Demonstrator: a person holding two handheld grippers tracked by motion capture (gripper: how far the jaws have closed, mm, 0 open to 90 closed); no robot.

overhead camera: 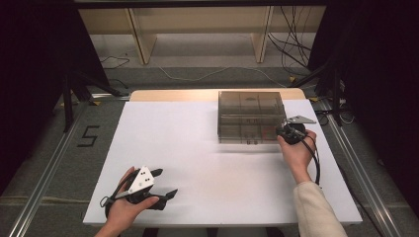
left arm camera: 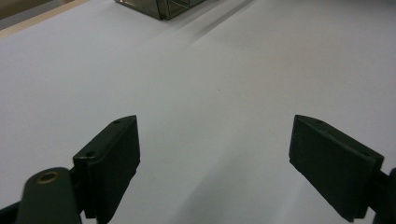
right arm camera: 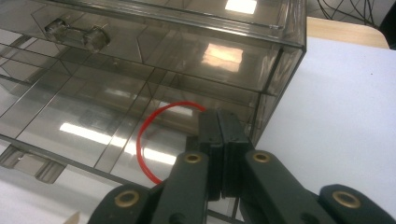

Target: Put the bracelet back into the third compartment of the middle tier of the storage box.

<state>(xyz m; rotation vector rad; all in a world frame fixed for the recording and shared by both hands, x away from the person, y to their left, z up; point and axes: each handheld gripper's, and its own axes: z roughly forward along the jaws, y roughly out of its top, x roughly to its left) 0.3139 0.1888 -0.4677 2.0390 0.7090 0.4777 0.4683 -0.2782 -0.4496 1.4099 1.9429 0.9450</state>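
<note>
Left tool (overhead camera: 165,183) rests on the white worktop (overhead camera: 207,163) near its front-left corner, jaws spread wide, nothing between them. Right tool (right arm camera: 219,122) is clenched on a red cord (right arm camera: 140,140) at the clear drawer box (overhead camera: 251,116), right front corner.

- Drawer box (overhead camera: 251,116): smoky grey-brown see-through plastic, pale glints on its panels.
- Band (right arm camera: 144,140): bright red, a thin curved line (seen in the right gripper view).
- Left gripper (overhead camera: 165,183) and right gripper (right arm camera: 219,133): black jaws, brass-coloured rivets, pale grey plate on top.
- Table (overhead camera: 197,163): plain white, with a light wooden far edge.
- Sleeve (overhead camera: 316,210): cream.
</note>
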